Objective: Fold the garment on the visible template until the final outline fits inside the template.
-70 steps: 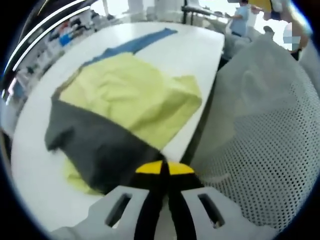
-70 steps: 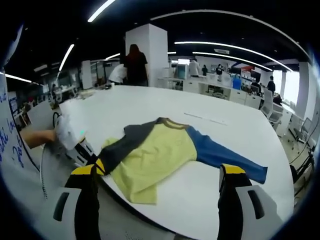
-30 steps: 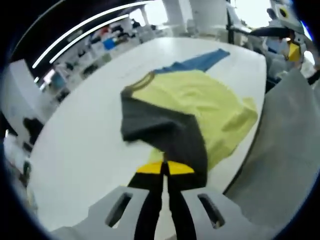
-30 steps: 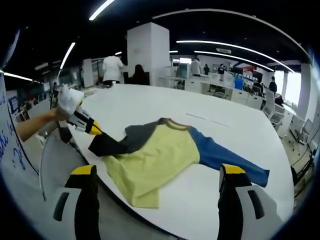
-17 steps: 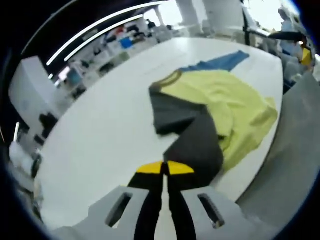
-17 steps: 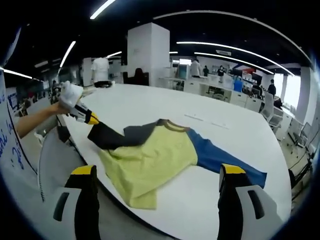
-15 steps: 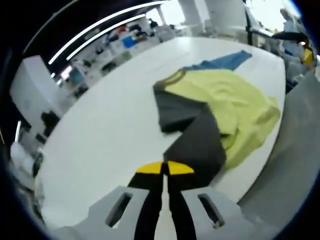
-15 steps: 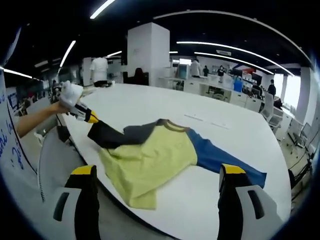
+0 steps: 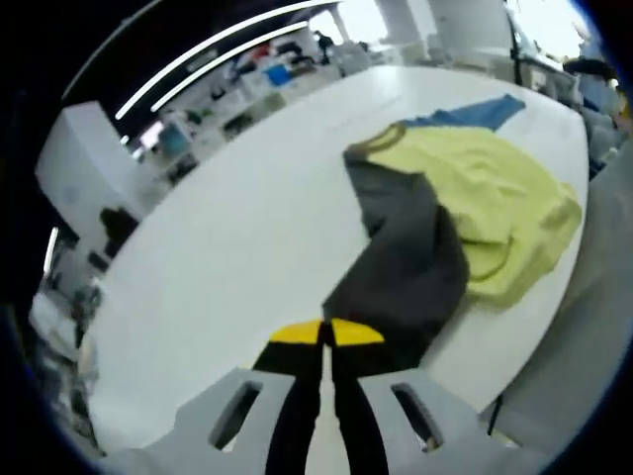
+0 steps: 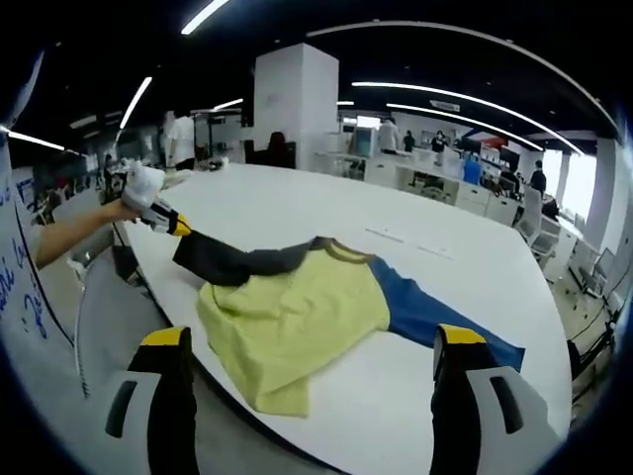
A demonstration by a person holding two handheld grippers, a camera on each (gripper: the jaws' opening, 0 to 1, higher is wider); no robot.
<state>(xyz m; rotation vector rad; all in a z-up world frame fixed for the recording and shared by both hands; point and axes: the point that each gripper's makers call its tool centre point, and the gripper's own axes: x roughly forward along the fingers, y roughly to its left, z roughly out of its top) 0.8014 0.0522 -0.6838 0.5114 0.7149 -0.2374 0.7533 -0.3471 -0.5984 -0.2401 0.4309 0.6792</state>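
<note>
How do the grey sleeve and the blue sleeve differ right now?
The grey sleeve is pinched in the shut left claw and pulled out straight toward the table edge; the blue sleeve lies loose on the table, with no claw touching it. The right claw hangs open. The grey sleeve is dark grey, the blue sleeve mid blue. Both join the same yellow shirt body at the collar.
</note>
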